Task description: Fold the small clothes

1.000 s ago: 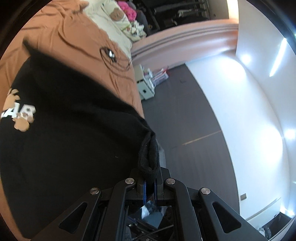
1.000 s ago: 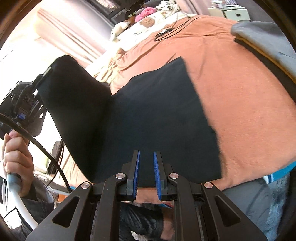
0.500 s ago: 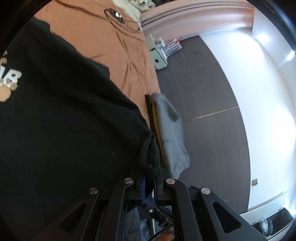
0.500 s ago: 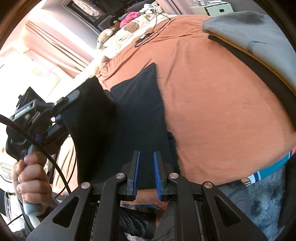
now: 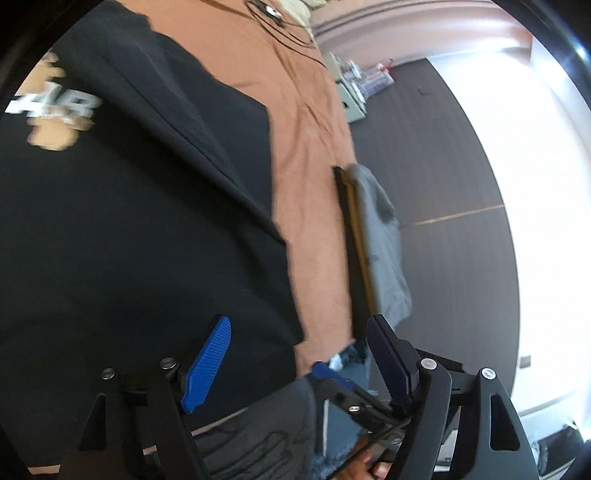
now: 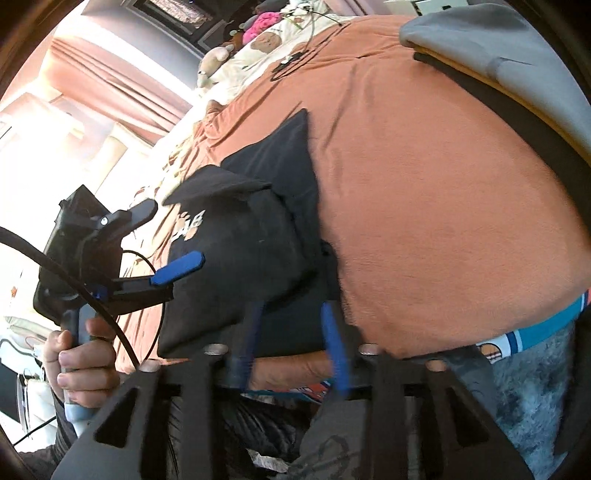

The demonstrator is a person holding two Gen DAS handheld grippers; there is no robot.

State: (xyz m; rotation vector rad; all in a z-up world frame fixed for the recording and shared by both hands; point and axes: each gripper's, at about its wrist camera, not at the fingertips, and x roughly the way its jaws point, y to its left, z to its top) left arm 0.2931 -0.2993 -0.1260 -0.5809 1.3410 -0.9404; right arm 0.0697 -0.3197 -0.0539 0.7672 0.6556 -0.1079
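Observation:
A black garment [image 6: 251, 251] with a pale print [image 6: 190, 225] lies folded over on the orange bedspread [image 6: 424, 192]. In the left wrist view the black garment [image 5: 129, 240] fills the left side, print [image 5: 55, 114] at upper left. My left gripper [image 5: 297, 319] has its jaws opening wide, and no cloth is pinched between its blue pads [image 5: 210, 358]. A hand [image 6: 81, 362] holds the left gripper [image 6: 166, 236] beside the garment's left edge. My right gripper [image 6: 291, 312] is opening at the garment's near edge, its pads off the cloth.
Near the bed's right edge lies a stack of folded clothes topped by a grey piece [image 6: 498, 48], also [image 5: 384, 240]. A black cable [image 6: 291, 62] and soft toys [image 6: 258, 33] lie at the far end. Dark floor [image 5: 443, 166] runs right of the bed.
The left gripper sank with the black cloth it gripped, laid that half over the rest and let go. Both grippers' jaws went from shut to apart.

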